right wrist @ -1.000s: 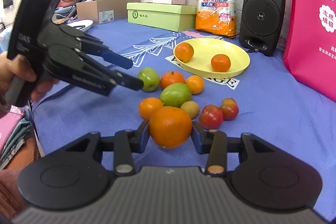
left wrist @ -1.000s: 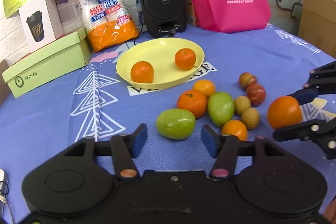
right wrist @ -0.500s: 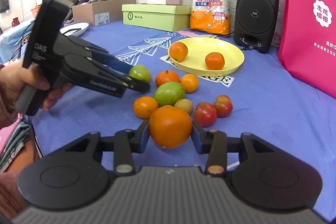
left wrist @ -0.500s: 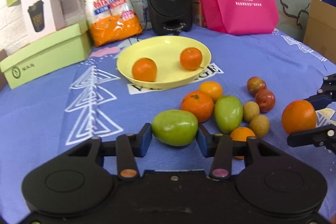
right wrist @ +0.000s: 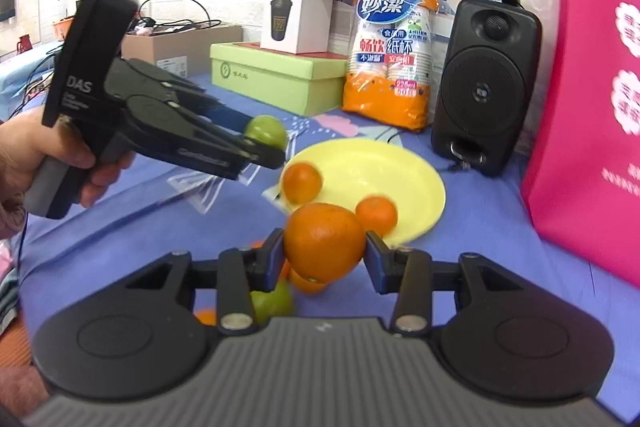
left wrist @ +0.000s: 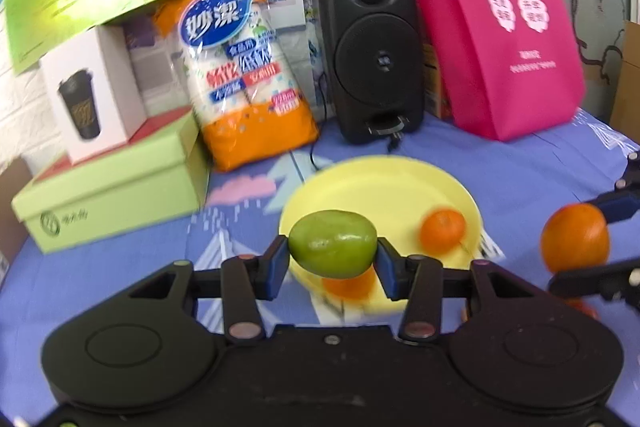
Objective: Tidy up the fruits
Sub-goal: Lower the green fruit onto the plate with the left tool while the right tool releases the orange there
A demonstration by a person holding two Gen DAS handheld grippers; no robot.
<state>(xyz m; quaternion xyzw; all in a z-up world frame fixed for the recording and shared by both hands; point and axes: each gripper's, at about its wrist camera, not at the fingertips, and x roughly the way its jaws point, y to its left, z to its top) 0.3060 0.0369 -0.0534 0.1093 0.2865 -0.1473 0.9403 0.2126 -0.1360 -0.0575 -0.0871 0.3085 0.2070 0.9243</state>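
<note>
My left gripper (left wrist: 333,259) is shut on a green fruit (left wrist: 333,243) and holds it in the air in front of the yellow plate (left wrist: 384,183). The same green fruit (right wrist: 266,131) shows in the right wrist view, held above the plate's (right wrist: 404,171) left edge. Two small oranges (right wrist: 302,183) (right wrist: 377,215) lie on the plate. My right gripper (right wrist: 325,259) is shut on a large orange (right wrist: 325,247), lifted above the table near the plate's front. That orange (left wrist: 576,237) shows at the right of the left wrist view. More fruits (right wrist: 272,301) lie below, mostly hidden.
A black speaker (left wrist: 376,55), a pink bag (left wrist: 492,23), an orange pack of paper cups (left wrist: 244,75) and a green box (left wrist: 108,187) with a white box (left wrist: 92,91) on it stand behind the plate. A blue patterned cloth (right wrist: 492,219) covers the table.
My left gripper closed on the green fruit, lifted it and carried it toward the plate. My right gripper rose and moved forward with the large orange.
</note>
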